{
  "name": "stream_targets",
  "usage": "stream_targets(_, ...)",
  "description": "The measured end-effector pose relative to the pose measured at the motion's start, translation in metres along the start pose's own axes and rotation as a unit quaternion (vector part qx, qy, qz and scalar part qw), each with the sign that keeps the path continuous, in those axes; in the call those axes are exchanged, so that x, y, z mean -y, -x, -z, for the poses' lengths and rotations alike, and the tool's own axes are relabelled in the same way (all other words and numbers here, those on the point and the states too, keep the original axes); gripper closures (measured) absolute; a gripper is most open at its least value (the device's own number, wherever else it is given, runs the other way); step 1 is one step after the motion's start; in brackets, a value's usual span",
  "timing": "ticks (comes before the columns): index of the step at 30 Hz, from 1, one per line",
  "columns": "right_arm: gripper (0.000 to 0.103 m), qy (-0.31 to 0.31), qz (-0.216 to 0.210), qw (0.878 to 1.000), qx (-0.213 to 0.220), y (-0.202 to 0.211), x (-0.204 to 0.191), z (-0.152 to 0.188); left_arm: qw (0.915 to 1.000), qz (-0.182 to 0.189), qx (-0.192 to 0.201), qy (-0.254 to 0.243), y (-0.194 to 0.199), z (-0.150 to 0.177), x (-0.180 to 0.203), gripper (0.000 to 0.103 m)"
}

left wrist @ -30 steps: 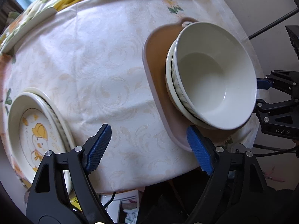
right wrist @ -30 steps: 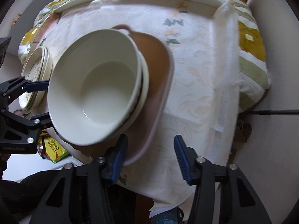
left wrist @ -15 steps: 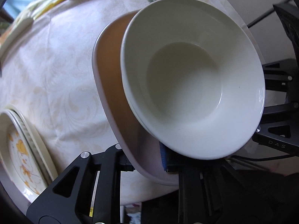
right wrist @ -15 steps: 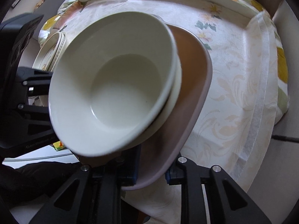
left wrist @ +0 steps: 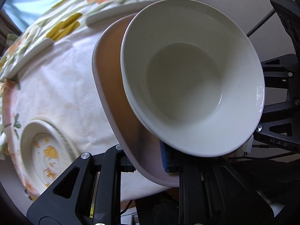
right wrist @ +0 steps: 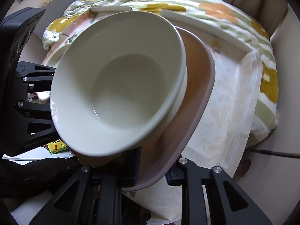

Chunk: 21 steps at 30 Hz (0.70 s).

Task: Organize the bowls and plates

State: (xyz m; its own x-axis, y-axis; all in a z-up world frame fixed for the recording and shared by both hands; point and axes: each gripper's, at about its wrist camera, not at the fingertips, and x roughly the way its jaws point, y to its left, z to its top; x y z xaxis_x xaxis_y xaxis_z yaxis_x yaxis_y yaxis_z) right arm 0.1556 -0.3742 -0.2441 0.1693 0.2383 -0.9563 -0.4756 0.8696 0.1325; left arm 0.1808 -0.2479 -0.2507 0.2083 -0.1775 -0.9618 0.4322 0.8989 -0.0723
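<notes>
Both tongs are clamped down hard: the left tongs [left wrist: 148,161] pinch the near rim of the brown tray [left wrist: 114,86] on its left side, and the right tongs [right wrist: 155,170] bite the same tray's near edge at its right side. The right jaws have just been closing, and the tray rim sits squarely between them.

Riding on that tray is a stack of white bowls [left wrist: 187,86], nested, the top one wide and deep, sitting toward the near end and overhanging the gripped rim, so they loom right above both tongs. The tray looks raised clear of the cream cloth on the tabletop [left wrist: 61,86].

The trick here, I'd say, is to keep both hands level with each other. Tilt either side and those bowls could slide toward the tongs or off the rim. A slow, even carry is the call, with both grips kept firm and no twisting.

Out to the left, a patterned plate stack [left wrist: 45,153] sits on the tabletop near its edge, well apart from the tray, a likely spot to group things.
</notes>
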Motion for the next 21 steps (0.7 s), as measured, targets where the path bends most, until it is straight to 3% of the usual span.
stream_targets(5,0.084,0.013,-0.001,1.0,0.018,0.02,-0.042,-0.025,0.9996,-0.019,0.019,0.005,0.04,0.019,-0.045,0.087)
stream_targets(11,0.084,0.024,-0.012,0.999,0.025,0.01,-0.112,-0.061,0.9993,-0.034,0.016,0.008,0.063,0.058,-0.11,0.087)
stream_targets(16,0.084,0.025,-0.023,0.999,0.015,-0.018,-0.168,-0.087,0.9993,-0.037,-0.002,0.012,0.064,0.092,-0.157,0.087)
stream_targets(21,0.084,0.017,-0.025,1.0,-0.003,-0.047,-0.203,-0.096,0.9993,-0.028,-0.022,0.013,0.04,0.11,-0.201,0.087)
